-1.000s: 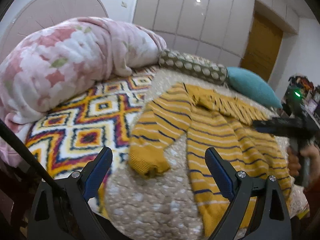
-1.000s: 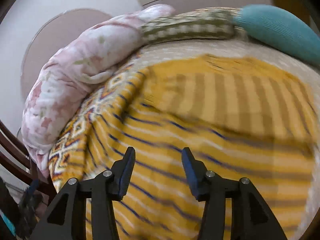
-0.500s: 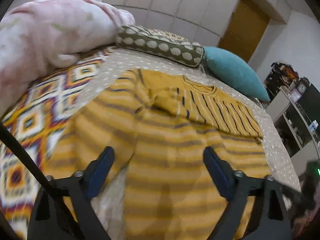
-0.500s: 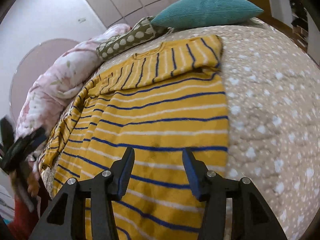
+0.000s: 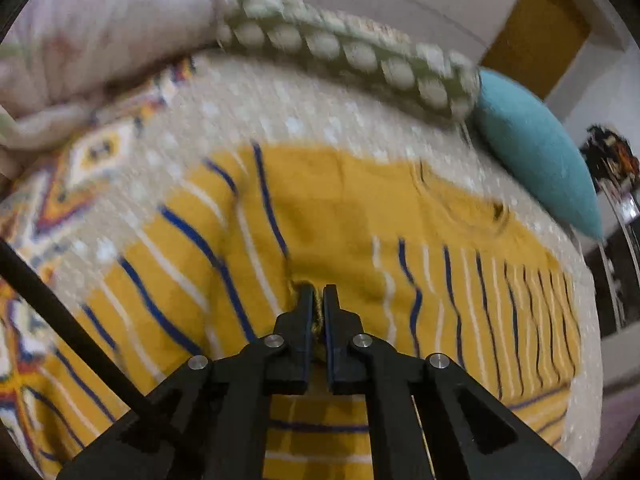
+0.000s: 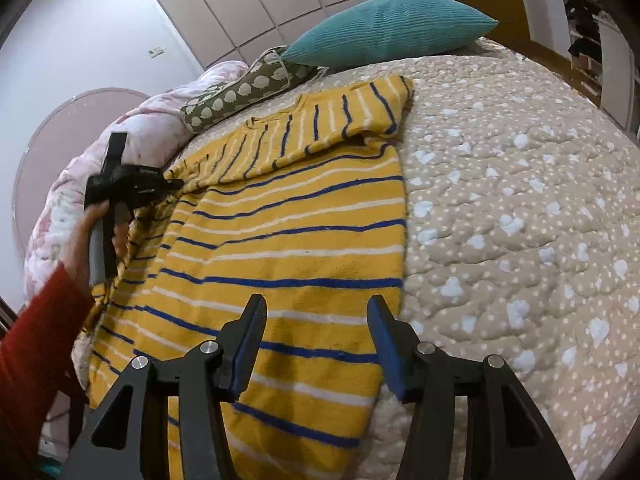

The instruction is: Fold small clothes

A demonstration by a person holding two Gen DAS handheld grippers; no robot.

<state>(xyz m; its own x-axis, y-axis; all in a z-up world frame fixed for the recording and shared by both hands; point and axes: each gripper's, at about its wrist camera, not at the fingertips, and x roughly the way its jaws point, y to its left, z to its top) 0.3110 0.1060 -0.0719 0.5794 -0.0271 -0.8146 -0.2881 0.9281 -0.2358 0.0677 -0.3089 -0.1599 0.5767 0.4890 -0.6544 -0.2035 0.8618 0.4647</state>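
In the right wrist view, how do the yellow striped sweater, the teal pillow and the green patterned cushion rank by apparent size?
1. yellow striped sweater, clearly largest, though nearest the camera.
2. teal pillow.
3. green patterned cushion, smallest as seen; partly hidden by the pillow, so true size is unsure.

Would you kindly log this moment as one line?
left gripper: shut on striped sweater | right gripper: open above hem, jaws opening | bed cover

My bed's beige spotted cover (image 6: 520,200) carries the yellow striped sweater (image 6: 300,220), with teal pillow (image 6: 392,28) and dotted bolster (image 6: 240,92) behind the sweater.
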